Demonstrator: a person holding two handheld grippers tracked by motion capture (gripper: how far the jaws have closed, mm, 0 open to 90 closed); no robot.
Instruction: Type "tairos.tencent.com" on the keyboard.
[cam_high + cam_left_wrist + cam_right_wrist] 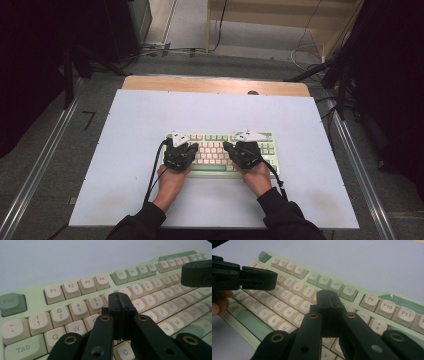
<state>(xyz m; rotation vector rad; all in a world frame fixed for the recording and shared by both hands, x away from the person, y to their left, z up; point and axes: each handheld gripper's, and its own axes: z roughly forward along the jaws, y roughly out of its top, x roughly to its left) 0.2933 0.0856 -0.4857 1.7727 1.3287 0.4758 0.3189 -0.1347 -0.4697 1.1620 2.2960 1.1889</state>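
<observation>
A pale green keyboard (pixel 220 152) with cream keys lies in the middle of the white board. My left gripper (pixel 181 148) hovers over its left half, jaws pressed together with nothing between them. In the left gripper view its closed tips (pixel 121 302) hang above the number and letter rows of the keyboard (pixel 62 290). My right gripper (pixel 241 148) is shut too, over the right half. In the right gripper view its closed tips (pixel 327 300) sit above the keys near the keyboard (pixel 387 306) function row, with the left gripper (pixel 264 277) at the left.
The white board (pixel 150 115) covers a wooden table whose far edge (pixel 215 84) shows beyond it. Metal rails (pixel 45 160) run along both sides. Cables (pixel 300 50) and dark stands lie on the floor behind the table.
</observation>
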